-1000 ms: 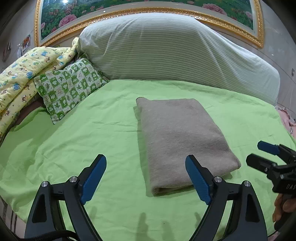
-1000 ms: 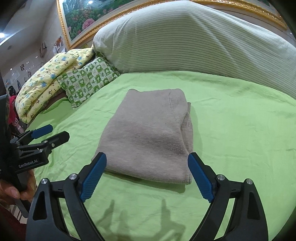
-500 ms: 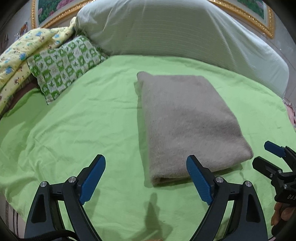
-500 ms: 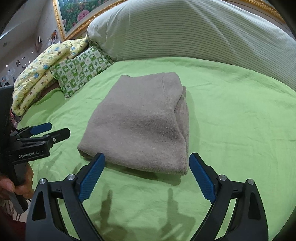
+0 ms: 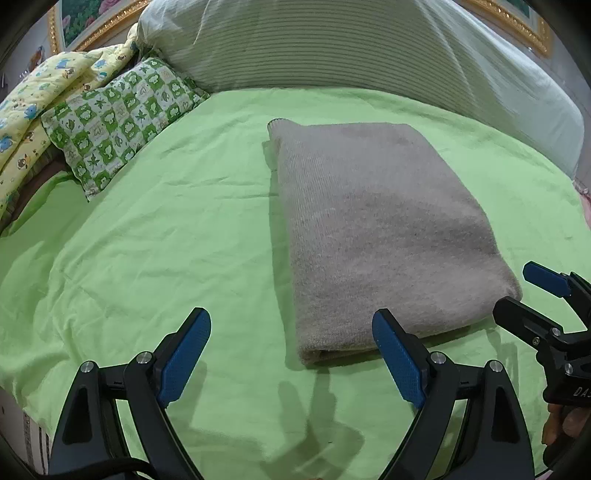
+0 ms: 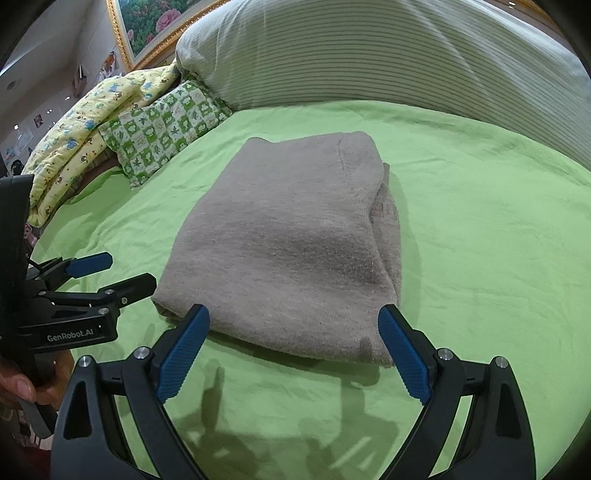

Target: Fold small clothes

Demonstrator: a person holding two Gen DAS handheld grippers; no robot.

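A grey-beige knitted garment [image 5: 380, 229] [image 6: 291, 240] lies folded into a neat rectangle on the green bed sheet [image 5: 147, 258]. My left gripper [image 5: 291, 350] is open just short of the garment's near left corner, nothing between its blue pads. My right gripper [image 6: 295, 350] is open at the garment's near edge, its fingers straddling that edge without touching it. Each gripper shows at the side of the other's view: the right one [image 5: 532, 291] and the left one [image 6: 107, 273], both open.
A large striped pillow [image 5: 351, 48] runs along the head of the bed. A green-and-white checked pillow [image 5: 122, 118] and a yellow printed quilt [image 5: 26, 107] lie at the far left. A gold-framed picture [image 6: 147, 26] hangs behind. A hand [image 6: 18, 387] holds the left gripper.
Both grippers have moved forward and lower toward the garment's near edge, so it fills more of each view. The garment itself has not moved.
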